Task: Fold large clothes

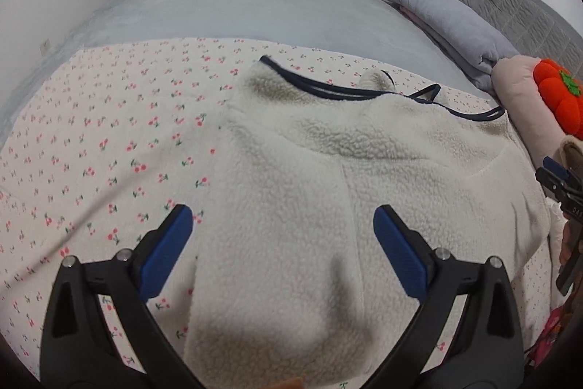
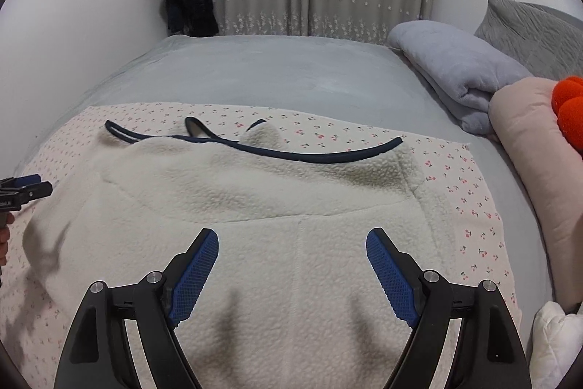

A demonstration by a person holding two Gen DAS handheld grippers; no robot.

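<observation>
— Left gripper (image 1: 282,225), seen from its own camera?
— Jaws spread wide, nothing between the blue pads; it hangs over the cream fleece jacket (image 1: 328,177), which lies on the cherry-print sheet (image 1: 91,152) on the bed (image 1: 218,10).
— And from the right wrist?
— Right gripper (image 2: 291,243) also wide open and empty above the jacket (image 2: 255,206); navy trim faces the far edge, with a folded grey blanket (image 2: 455,68) at the bed's right side.
</observation>
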